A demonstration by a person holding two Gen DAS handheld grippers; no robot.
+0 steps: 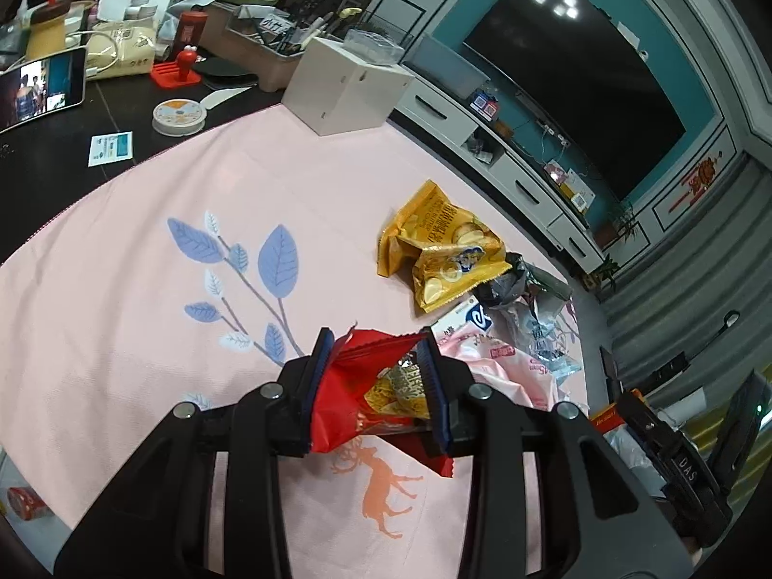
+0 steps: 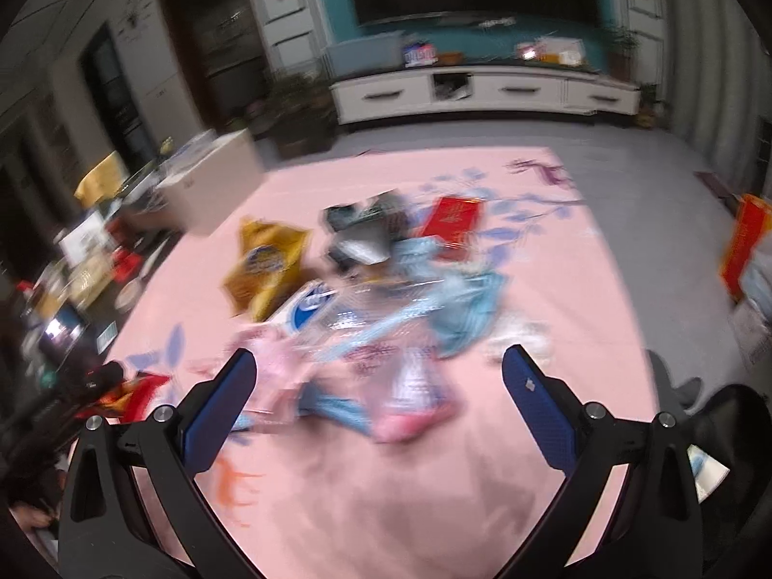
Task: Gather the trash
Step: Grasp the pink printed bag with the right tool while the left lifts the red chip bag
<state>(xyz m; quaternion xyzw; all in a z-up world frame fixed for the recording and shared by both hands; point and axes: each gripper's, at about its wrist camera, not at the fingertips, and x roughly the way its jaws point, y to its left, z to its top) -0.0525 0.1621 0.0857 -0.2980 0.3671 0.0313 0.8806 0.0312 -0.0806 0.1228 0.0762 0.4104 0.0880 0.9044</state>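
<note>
Now, left tool (image 1: pixel 374 345) pinching crinkled red foil wrapper (image 1: pixel 347 395), glossy yellow packets (image 1: pixel 444 251) nearby

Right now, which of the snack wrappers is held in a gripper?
The red wrapper: the left gripper is shut on it, above the pink cloth. The yellow wrappers lie loose on the cloth, and the right gripper is open and empty.

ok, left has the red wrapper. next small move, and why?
Probably bring the open right gripper down onto the pink wrapper just below it. The left gripper is already shut on the red wrapper, while the pile on the cloth remains uncollected. No bin shows.
</note>
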